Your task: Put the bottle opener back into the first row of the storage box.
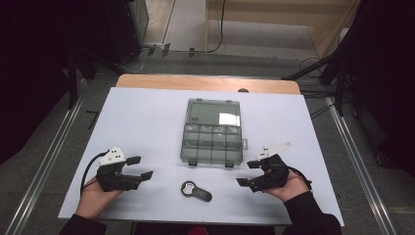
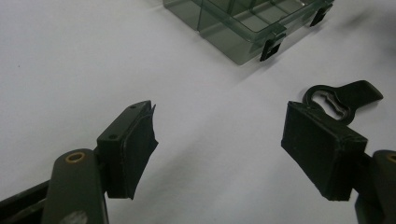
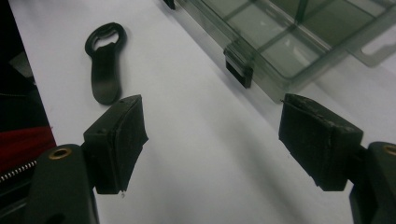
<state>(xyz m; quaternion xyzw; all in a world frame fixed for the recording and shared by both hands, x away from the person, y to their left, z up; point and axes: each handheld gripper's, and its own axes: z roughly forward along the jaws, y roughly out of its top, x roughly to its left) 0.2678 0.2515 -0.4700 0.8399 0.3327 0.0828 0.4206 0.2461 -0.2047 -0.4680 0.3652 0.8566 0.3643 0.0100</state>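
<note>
Here, both tongs spread wide, left tongs (image 1: 139,167), right tongs (image 1: 248,173), unlabelled bottle opener (image 1: 195,190), clear compartment box (image 1: 213,132)

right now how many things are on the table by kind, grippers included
grippers: 2, left gripper and right gripper, both open
compartment box: 1, lid open
bottle opener: 1
total: 4

Table: my white table top (image 1: 147,122) has a wood edge (image 1: 205,82) at the far side.
Floor: grey carpet (image 1: 49,171), with metal rails (image 1: 44,166) on both sides.
Far end: dark stands, cables (image 1: 215,29), a pale wood wall.
</note>
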